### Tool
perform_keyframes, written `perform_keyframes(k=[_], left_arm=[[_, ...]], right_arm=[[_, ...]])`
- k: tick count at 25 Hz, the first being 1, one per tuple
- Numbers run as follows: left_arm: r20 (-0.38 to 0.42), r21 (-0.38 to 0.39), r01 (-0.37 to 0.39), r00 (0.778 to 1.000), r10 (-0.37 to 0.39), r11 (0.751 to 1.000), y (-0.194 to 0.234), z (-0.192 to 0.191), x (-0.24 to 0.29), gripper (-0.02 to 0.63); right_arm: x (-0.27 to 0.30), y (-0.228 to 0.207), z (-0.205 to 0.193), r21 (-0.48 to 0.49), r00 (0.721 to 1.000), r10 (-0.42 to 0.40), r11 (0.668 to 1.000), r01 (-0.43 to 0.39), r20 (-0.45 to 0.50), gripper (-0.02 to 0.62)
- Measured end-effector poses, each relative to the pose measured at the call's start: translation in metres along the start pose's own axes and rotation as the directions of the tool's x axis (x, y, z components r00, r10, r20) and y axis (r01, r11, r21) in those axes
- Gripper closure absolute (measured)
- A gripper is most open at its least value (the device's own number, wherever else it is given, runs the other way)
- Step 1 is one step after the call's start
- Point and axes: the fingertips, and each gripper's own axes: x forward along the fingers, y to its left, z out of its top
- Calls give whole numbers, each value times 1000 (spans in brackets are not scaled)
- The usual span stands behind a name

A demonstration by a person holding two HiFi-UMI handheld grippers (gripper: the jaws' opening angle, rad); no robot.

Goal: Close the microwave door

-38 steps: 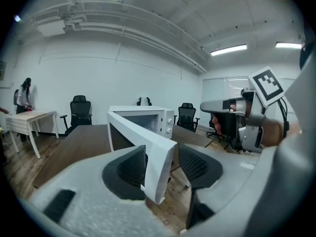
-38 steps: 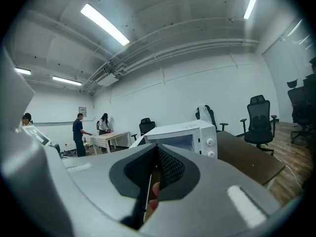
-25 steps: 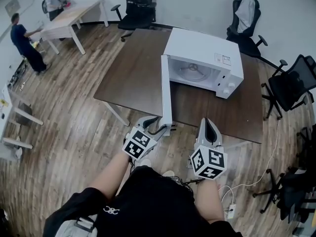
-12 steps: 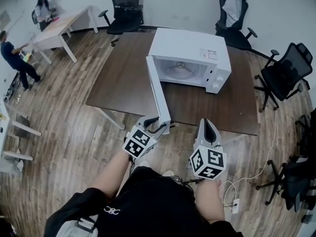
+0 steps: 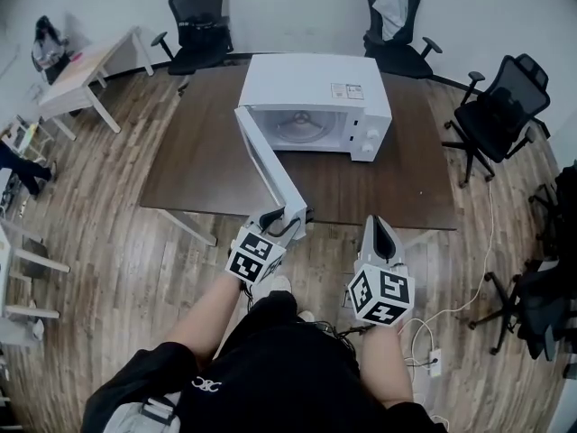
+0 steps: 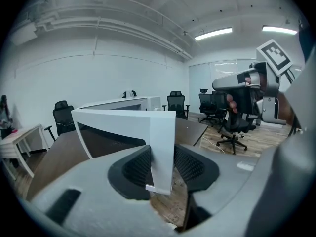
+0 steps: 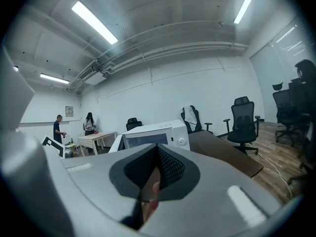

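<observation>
The white microwave [image 5: 311, 84] stands on the brown table [image 5: 198, 170], and its door [image 5: 266, 165] hangs open, angled out toward me. My left gripper [image 5: 287, 219] is at the door's free end, over the table's near edge. Its jaws are closing with the door edge [image 6: 162, 147] between them, and both pads lie against it. My right gripper [image 5: 379, 225] hovers to the right, off the table's near edge, shut and empty. It points at the microwave [image 7: 158, 132] from a distance, with its pads [image 7: 158, 164] together.
Black office chairs stand behind the table [image 5: 200, 12] [image 5: 392, 7] and to its right [image 5: 500, 106]. A light desk [image 5: 81, 75] is at the far left. A cable runs to a power strip [image 5: 433, 361] on the wood floor at my right.
The door's free end has swung to the right relative to its hinge, with the left gripper staying on it. The microwave has shifted left in view. The right gripper keeps its place.
</observation>
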Motion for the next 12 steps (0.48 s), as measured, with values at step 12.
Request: perform_keyframes(k=[12], left_arm=[[5, 8, 52, 999, -52, 999, -12, 21, 42, 448]], right_arm=[[-2, -31, 6, 0, 998, -62, 998, 62, 5, 588]])
